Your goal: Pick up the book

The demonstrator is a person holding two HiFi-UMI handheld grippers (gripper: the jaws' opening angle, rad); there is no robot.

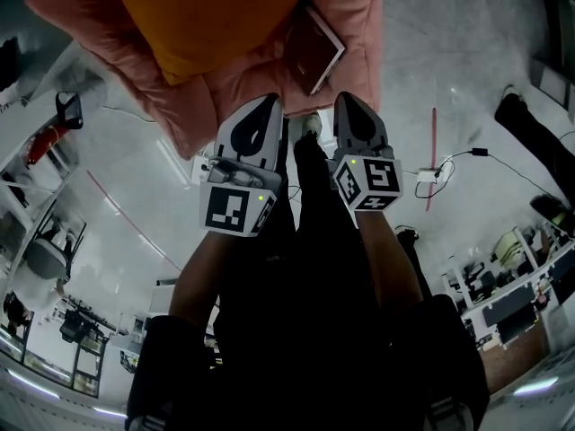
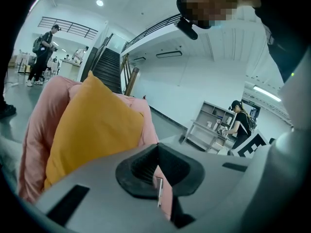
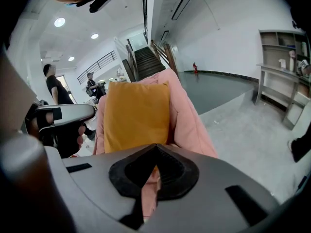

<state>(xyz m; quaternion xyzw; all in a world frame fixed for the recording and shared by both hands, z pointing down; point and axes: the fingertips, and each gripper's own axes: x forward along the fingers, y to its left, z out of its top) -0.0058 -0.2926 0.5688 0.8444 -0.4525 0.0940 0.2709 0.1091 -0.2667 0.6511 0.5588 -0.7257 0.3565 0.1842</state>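
**A:** Where is the book?

**B:** The book point(image 1: 313, 48) lies askew on the pink padded seat point(image 1: 358, 25), just right of the orange pillow point(image 1: 216, 16). Its lower corner reaches the seat's front edge. The cover is dark maroon, and any lettering on it is too small to read.

**A:** And the claws?

**B:** The left gripper point(image 1: 269, 104) is clenched. In its own view the dark pads meet at the tip, and only pink fabric shows through the gap behind them. The right gripper point(image 1: 345, 101) is clenched too, with nothing held. In the head view the two tips point at the seat's front edge, one on either side of the book's lower corner and apart from the book. I cannot tell whether they touch the fabric.

**A:** Any labels you can read?

**B:** Only the marker cubes, one on the left point(image 1: 235, 206) and one on the right point(image 1: 370, 182). They carry black-and-white square patterns (blocks, not letters), and each has a small green light.

**A:** What else is in view?

**B:** There is a grey floor point(image 1: 449, 70) with a red line point(image 1: 431, 155) on it. The gripper views show a staircase point(image 2: 108, 69) behind the seat, and people standing by shelving point(image 2: 209, 125).
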